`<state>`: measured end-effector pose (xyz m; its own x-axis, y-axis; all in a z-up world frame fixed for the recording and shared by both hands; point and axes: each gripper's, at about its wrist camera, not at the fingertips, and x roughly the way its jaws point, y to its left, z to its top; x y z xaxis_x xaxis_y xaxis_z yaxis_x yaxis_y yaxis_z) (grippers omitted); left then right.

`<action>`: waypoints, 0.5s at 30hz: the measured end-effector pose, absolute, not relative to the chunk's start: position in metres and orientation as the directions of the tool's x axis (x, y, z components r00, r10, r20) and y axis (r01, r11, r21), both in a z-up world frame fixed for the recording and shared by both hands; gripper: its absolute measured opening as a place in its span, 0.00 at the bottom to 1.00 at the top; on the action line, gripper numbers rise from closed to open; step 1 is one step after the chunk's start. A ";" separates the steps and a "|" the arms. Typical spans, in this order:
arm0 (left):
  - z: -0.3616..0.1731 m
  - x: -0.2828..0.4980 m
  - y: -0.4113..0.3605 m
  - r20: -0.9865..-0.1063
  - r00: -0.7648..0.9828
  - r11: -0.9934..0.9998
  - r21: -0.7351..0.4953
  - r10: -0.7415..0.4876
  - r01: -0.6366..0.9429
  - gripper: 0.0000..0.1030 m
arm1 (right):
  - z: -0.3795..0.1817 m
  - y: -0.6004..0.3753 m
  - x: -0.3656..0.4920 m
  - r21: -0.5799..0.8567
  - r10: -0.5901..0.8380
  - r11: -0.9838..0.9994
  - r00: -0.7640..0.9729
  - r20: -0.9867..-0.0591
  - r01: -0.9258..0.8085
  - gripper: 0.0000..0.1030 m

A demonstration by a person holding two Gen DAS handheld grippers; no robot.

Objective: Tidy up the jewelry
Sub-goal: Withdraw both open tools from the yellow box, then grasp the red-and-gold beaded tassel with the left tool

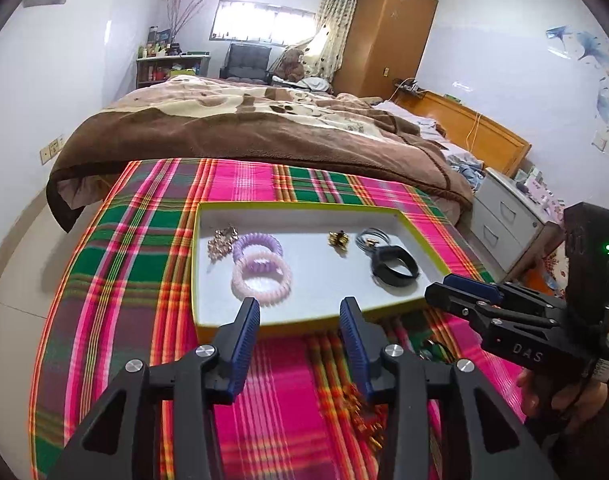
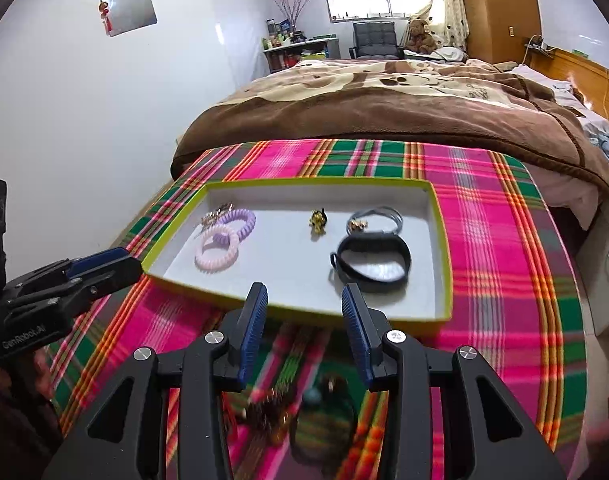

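Two tools to handle, both released and gripping nothing. Begin at the left: keep the left tool (image 1: 300, 308) spread wide, poised over the near rim of the yellow-edged tray (image 1: 304, 210).

Read the tray from the left before choosing a spot:
- gold chain cluster (image 1: 222, 240) in the far-left part;
- purple coil band (image 1: 256, 246) touching the pink coil band (image 1: 260, 276);
- well apart from those, a small gold charm (image 1: 337, 240);
- grey hair ties (image 1: 370, 238) just behind the black band (image 1: 394, 268).

Probably still to sort: loose pieces on the plaid tabletop (image 1: 104, 260) in front of the tray, below the tools. Look for gold beads (image 1: 364, 420) in the left view, and a blurred brown-gold cluster (image 2: 268, 412) beside a dark ring (image 2: 324, 424) in the right view; too smeared to identify further.

Pick one loose piece only. Come down steeply, straddle it with both pads, then close gently to avoid pinching the cloth. Lift clear of the rim before crossing it. Place like beside like: gold near the chain cluster, rings near the bands.

Last, on the right, hold the right tool (image 2: 304, 292) equally spread, clear of the left one, ready for the dark ring.
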<state>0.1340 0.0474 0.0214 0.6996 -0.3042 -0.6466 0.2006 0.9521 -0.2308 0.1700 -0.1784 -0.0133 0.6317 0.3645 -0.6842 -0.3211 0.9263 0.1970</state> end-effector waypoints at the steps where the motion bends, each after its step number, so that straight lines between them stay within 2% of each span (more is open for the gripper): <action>1: 0.021 0.128 0.046 -0.643 0.700 0.950 -0.234 -0.311 0.208 0.40 | -0.014 -0.181 0.166 0.199 0.364 0.927 0.633 -0.683 -0.318 0.39; 9: 0.006 0.093 0.030 -0.647 0.679 0.938 -0.237 -0.346 0.253 0.41 | -0.019 -0.194 0.138 0.206 0.367 0.927 0.638 -0.677 -0.315 0.39; 15: -0.022 0.078 0.011 -0.688 0.624 0.928 -0.238 -0.370 0.287 0.43 | -0.029 -0.203 0.117 0.222 0.367 0.928 0.636 -0.679 -0.299 0.39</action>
<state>0.0783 0.0106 -0.0221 0.6242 -0.3698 -0.6882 0.2873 0.9278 -0.2380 0.1175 -0.2030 -0.0291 0.6359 0.3670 -0.6790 -0.2989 0.9282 0.2218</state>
